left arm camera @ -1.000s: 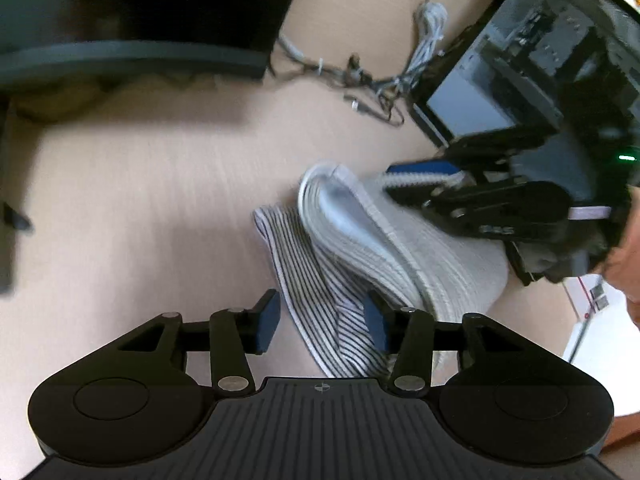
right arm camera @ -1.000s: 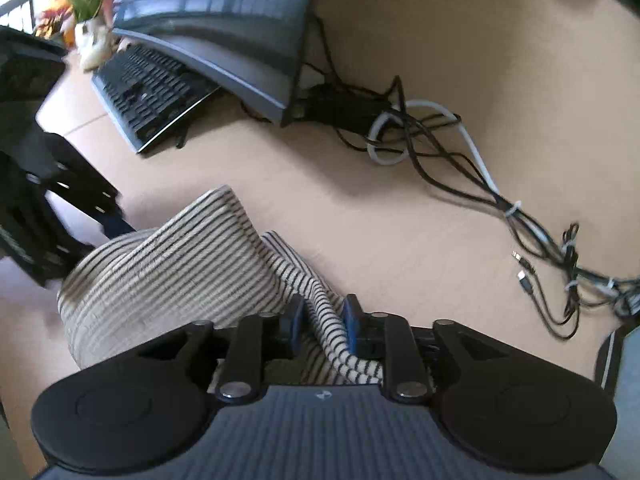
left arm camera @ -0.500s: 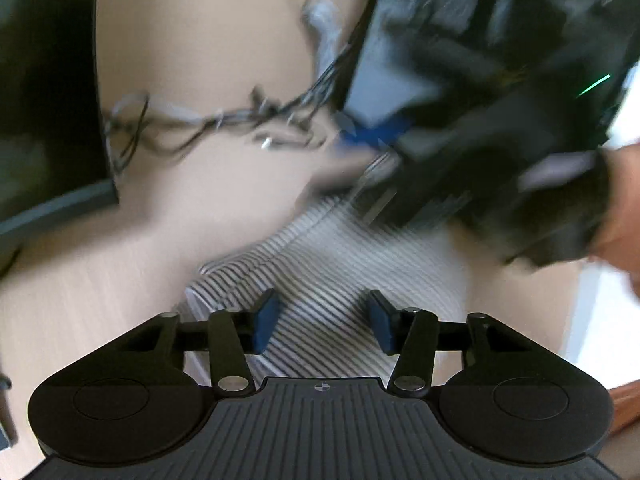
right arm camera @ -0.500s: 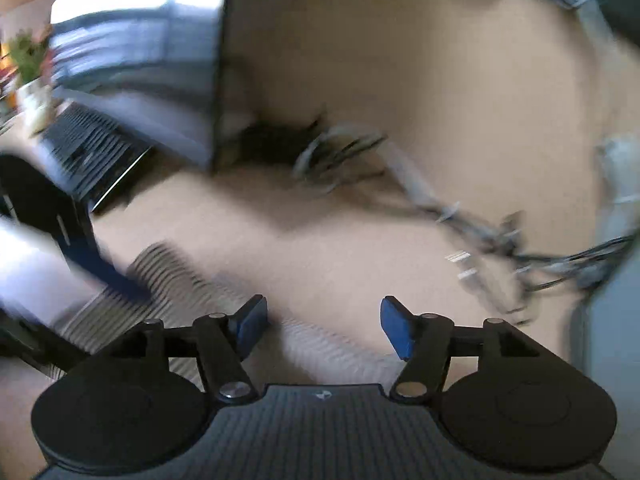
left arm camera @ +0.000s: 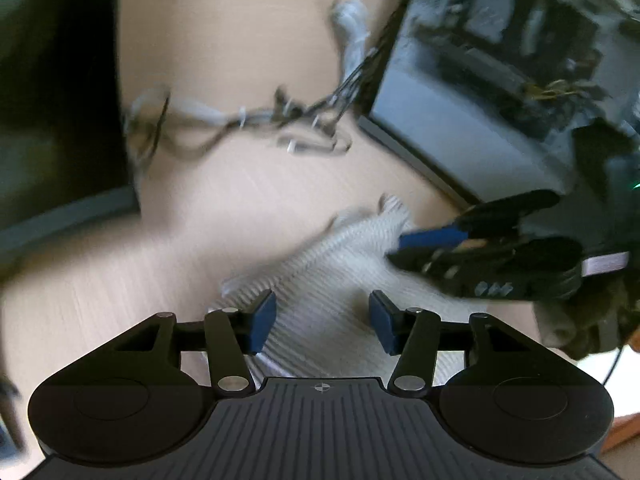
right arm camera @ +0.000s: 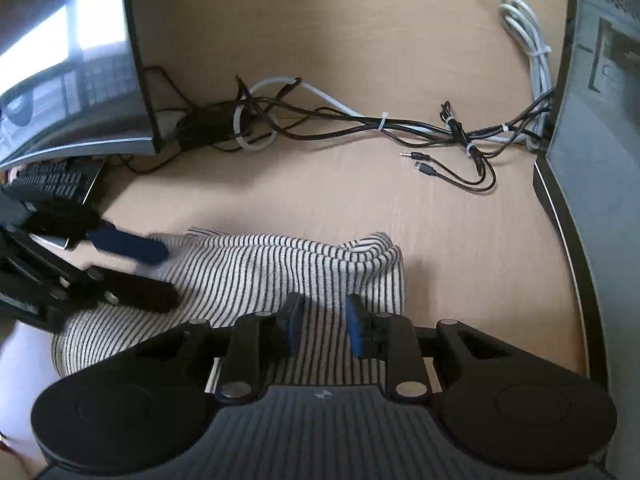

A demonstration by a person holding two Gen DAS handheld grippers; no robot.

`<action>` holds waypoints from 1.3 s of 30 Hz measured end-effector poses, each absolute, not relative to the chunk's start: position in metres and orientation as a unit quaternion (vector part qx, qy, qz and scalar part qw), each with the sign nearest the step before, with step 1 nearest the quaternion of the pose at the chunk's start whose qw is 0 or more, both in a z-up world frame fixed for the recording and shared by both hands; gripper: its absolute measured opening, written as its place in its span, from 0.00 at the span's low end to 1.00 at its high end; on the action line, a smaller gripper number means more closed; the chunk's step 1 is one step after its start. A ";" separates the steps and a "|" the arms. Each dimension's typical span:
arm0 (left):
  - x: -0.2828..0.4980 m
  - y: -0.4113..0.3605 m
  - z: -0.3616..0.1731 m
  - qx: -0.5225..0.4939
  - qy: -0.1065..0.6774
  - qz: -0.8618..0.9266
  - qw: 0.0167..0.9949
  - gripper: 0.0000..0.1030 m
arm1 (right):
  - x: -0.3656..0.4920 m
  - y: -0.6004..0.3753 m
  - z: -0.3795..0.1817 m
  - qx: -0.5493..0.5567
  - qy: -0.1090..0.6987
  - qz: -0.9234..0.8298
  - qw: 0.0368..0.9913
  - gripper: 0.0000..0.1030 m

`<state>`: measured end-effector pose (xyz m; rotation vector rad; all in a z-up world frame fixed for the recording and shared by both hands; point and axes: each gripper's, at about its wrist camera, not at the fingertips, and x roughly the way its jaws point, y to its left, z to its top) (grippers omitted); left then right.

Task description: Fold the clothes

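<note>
A striped garment point(right arm camera: 256, 276) is seen lying bunched on the wooden desk point(right arm camera: 360, 208), directly ahead of and beneath both sets of jaws. The right gripper point(right arm camera: 320, 330) is held over its near edge with jaws apart and nothing between them. The left gripper point(left arm camera: 322, 322) is likewise held spread wide over the cloth, empty; that view is blurred. The fabric is judged light, soft and limp, likely to sag and slide on the smooth desk. A hold is best taken at the rumpled corner just ahead of the right jaws, pinching 1 or 2 layers.
</note>
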<state>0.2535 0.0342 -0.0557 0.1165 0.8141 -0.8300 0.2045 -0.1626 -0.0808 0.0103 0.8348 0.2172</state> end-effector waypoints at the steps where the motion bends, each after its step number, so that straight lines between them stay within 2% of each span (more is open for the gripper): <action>1: 0.252 0.034 -0.048 0.064 0.372 -0.395 0.838 0.59 | 0.204 -0.162 -0.081 0.002 0.404 0.106 0.908 0.22; 3: 0.257 0.027 -0.042 0.072 0.360 -0.390 0.844 0.65 | 0.203 -0.162 -0.081 -0.004 0.404 0.109 0.908 0.23; 7: 0.271 0.002 -0.067 0.098 0.391 -0.381 0.832 0.62 | 0.192 -0.167 -0.069 0.015 0.401 0.104 0.910 0.23; 9: 0.276 -0.006 -0.082 0.110 0.401 -0.377 0.828 0.63 | 0.177 -0.175 -0.055 0.041 0.399 0.102 0.910 0.27; 10: 0.278 -0.006 -0.084 0.104 0.400 -0.375 0.830 0.63 | 0.170 -0.180 -0.048 0.053 0.398 0.101 0.910 0.31; 12: 0.283 -0.005 -0.085 0.091 0.402 -0.370 0.833 0.62 | 0.155 -0.188 -0.034 0.078 0.395 0.099 0.910 0.59; 14: 0.284 -0.005 -0.085 0.096 0.400 -0.368 0.834 0.62 | 0.140 -0.197 -0.021 0.109 0.396 0.099 0.906 0.68; 15: 0.284 -0.005 -0.085 0.095 0.400 -0.368 0.834 0.63 | 0.130 -0.203 -0.022 0.142 0.409 0.100 0.896 0.69; 19: 0.285 -0.005 -0.087 0.080 0.405 -0.361 0.836 0.65 | 0.114 -0.210 -0.056 0.289 0.476 0.086 0.826 0.69; 22: 0.285 0.001 -0.089 0.059 0.416 -0.355 0.835 0.65 | 0.124 -0.206 -0.080 0.353 0.483 0.072 0.798 0.68; 23: 0.286 0.004 -0.090 0.046 0.423 -0.354 0.833 0.65 | 0.129 -0.204 -0.086 0.364 0.481 0.067 0.795 0.56; 24: 0.287 0.007 -0.091 0.035 0.430 -0.348 0.832 0.65 | 0.134 -0.202 -0.088 0.362 0.478 0.062 0.798 0.49; 29: 0.282 0.031 -0.090 -0.027 0.473 -0.323 0.819 0.64 | 0.154 -0.206 -0.072 0.274 0.451 0.051 0.848 0.46; 35: 0.251 0.034 -0.090 -0.071 0.500 -0.335 0.795 0.64 | 0.186 -0.210 -0.063 0.173 0.432 0.043 0.884 0.46; 39: 0.233 0.025 -0.091 -0.089 0.510 -0.348 0.782 0.68 | 0.209 -0.205 -0.067 0.123 0.432 0.038 0.893 0.49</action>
